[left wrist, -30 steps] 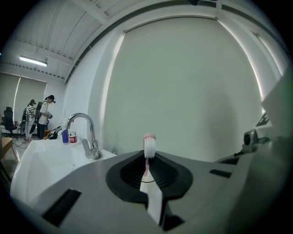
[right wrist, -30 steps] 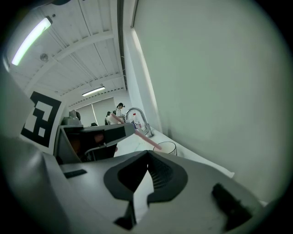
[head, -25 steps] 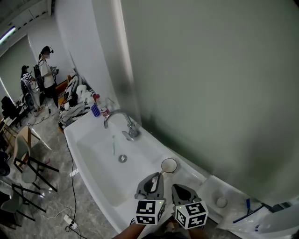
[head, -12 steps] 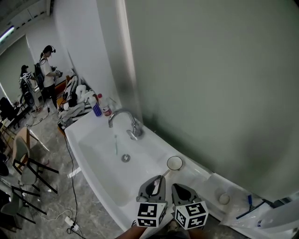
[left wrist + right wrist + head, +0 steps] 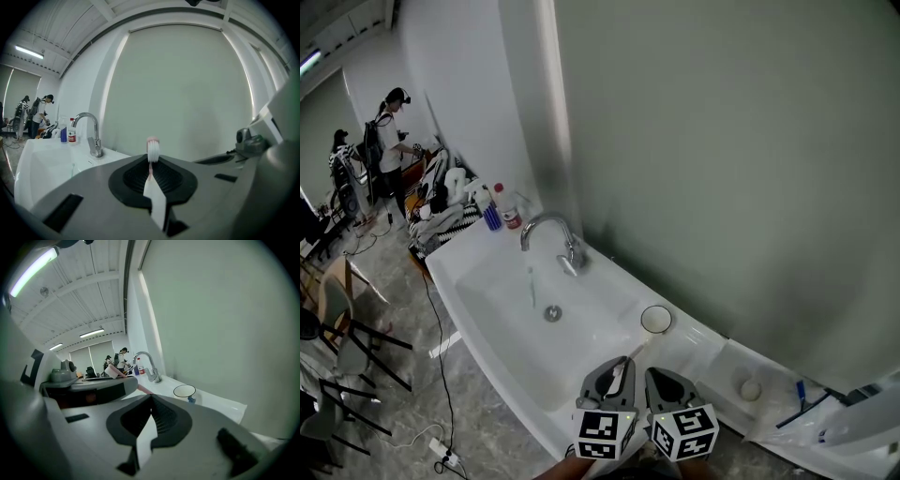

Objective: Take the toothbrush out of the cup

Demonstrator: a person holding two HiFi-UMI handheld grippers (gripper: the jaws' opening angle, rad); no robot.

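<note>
A white cup (image 5: 656, 320) stands on the sink's rim to the right of the basin, its mouth showing nothing inside; it is also in the right gripper view as the cup (image 5: 184, 391). My left gripper (image 5: 614, 367) is shut on a pink-and-white toothbrush (image 5: 630, 356), which points toward the cup but stays outside it. In the left gripper view the toothbrush's bristle head (image 5: 153, 149) stands up above the shut left gripper (image 5: 151, 161). My right gripper (image 5: 667, 382) is beside the left one, shut with nothing in it; its closed tips (image 5: 151, 401) point past the cup.
A white sink (image 5: 487, 319) with a chrome faucet (image 5: 558, 239) runs along the green-grey wall. A thin pale stick (image 5: 531, 286) lies in the basin. Bottles (image 5: 492, 214) stand at its far end, and a small round item (image 5: 751, 388) lies on the right. People (image 5: 389, 131) stand far off.
Both grippers have drawn slightly back from the cup, and the whole view has shifted so the cup sits further right. The toothbrush stays in the left gripper.
</note>
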